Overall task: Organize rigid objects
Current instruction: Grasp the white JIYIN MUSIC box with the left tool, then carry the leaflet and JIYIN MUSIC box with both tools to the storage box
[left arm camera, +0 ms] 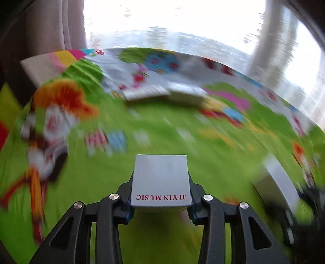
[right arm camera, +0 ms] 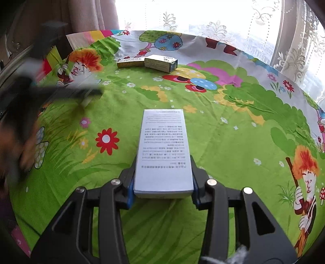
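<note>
My left gripper (left arm camera: 160, 189) is shut on a small silver box (left arm camera: 161, 172) printed "JI YIN MUSIC", held above the green cartoon cloth (left arm camera: 182, 138). The left wrist view is blurred. My right gripper (right arm camera: 163, 179) is shut on a long white box (right arm camera: 162, 142) covered in small print, its blue pads (right arm camera: 131, 188) pressing both long sides. At the far side of the cloth lie two more boxes side by side, a flat yellow-and-white one (right arm camera: 130, 62) and a taller white one (right arm camera: 161, 63). The left gripper shows as a dark blur (right arm camera: 61, 91) at the left of the right wrist view.
The cloth (right arm camera: 233, 132) ends at a far edge in front of a bright window with lace curtains (right arm camera: 223, 26). Brown drapes (right arm camera: 91, 16) hang at the back left. The right gripper's white box appears blurred (left arm camera: 278, 182) at the right of the left wrist view.
</note>
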A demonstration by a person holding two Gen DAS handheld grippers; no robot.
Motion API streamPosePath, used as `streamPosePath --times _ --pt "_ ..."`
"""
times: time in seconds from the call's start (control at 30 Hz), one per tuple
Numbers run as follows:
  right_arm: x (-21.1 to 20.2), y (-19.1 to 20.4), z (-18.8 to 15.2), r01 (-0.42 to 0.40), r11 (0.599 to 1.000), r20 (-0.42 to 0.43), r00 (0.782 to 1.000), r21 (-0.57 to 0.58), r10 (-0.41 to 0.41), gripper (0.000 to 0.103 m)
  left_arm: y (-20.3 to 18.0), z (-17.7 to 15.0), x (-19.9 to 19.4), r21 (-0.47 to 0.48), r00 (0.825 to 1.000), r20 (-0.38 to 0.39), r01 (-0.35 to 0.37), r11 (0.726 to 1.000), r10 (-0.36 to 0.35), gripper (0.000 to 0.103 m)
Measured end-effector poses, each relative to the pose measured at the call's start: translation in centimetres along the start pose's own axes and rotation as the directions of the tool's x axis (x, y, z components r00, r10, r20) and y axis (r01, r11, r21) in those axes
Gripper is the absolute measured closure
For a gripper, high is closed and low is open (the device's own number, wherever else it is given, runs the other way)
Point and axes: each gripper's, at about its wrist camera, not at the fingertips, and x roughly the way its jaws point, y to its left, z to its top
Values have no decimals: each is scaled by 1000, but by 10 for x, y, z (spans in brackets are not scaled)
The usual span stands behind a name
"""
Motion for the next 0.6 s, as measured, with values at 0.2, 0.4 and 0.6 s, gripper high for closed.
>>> streamPosePath --times 0.2,0.4,0.6 --pt "-1 0 0 0 1000 0 1000 3 0 56 -28 -48 -31 50 1000 25 -8 999 7 62" --pt "-7 3 -6 35 999 -3 999 36 -35 57 -36 -50 -29 96 999 17 -29 995 28 61" --pt "-34 20 -37 92 991 -2 996 97 -92 57 -35 -49 -26 107 999 18 -37 994 35 61"
